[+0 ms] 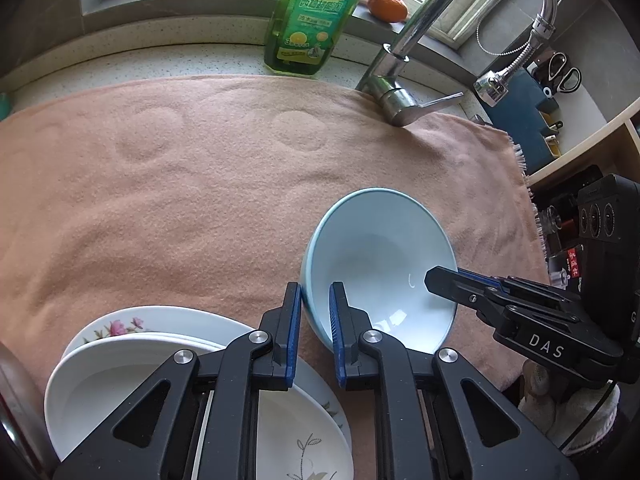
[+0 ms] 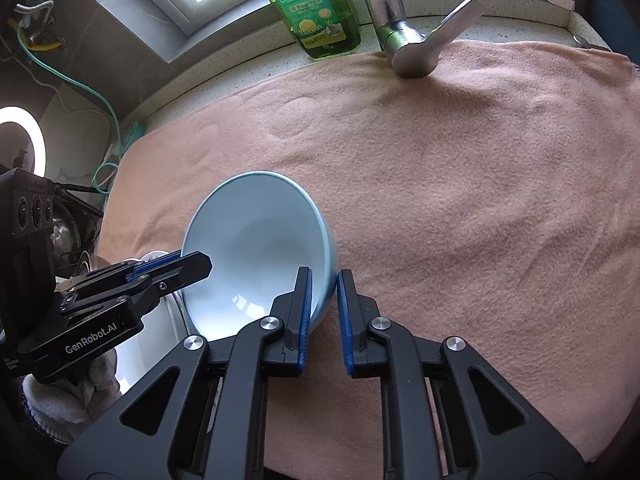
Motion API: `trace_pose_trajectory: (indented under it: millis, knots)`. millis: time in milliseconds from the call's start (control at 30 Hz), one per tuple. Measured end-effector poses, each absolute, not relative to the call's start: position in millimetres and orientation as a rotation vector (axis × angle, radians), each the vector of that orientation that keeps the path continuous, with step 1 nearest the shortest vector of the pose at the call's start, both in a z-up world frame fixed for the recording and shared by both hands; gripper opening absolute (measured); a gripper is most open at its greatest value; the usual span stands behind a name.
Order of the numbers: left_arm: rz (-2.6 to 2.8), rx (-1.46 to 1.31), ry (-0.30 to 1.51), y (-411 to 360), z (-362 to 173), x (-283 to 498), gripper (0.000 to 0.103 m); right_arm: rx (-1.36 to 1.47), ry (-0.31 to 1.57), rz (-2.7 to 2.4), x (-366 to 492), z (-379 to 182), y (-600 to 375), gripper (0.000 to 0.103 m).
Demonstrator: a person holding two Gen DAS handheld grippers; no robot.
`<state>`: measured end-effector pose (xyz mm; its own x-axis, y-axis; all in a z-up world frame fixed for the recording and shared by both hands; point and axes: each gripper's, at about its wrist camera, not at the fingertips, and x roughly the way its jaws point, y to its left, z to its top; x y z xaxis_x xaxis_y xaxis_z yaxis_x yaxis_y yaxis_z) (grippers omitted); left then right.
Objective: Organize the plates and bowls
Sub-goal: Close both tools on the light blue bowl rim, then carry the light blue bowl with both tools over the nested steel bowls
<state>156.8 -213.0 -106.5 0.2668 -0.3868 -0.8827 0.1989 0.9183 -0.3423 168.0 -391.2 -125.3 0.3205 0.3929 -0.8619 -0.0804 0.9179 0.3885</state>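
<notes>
Left wrist view: the left gripper (image 1: 315, 312) is clamped on the near-left rim of a pale blue bowl (image 1: 380, 256), which stands on a pink towel (image 1: 180, 184) near its right edge, beside stacked plates (image 1: 132, 364).

Right wrist view: the right gripper (image 2: 323, 300) pinches the bowl's (image 2: 256, 240) opposite rim wall.

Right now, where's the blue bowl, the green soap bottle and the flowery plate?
blue bowl (image 1: 376, 248), left wrist view, inside wall.
green soap bottle (image 2: 320, 12), right wrist view, label.
flowery plate (image 1: 124, 326), left wrist view, pink flower rim.
</notes>
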Motion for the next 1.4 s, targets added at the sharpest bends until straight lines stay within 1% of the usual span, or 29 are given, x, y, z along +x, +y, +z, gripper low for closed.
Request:
trace_pose_trajectory:
  millis: [267,767,1400]
  knots:
    - [-0.394,-0.177,1.226,-210.0,-100.7,155.2,0.012,0.286,1.195,0.317,167.9,-116.6,-387.8,0.013]
    - [-0.368,-0.205,1.163,-185.7,-70.5,142.9,0.012,0.254,1.156,0.356,163.3,-84.9,-362.8,0.012]
    - [-0.266,-0.283,1.07,-116.4,-33.2,106.5,0.012,0.149,1.108,0.494,153.5,-42.6,-285.7,0.012]
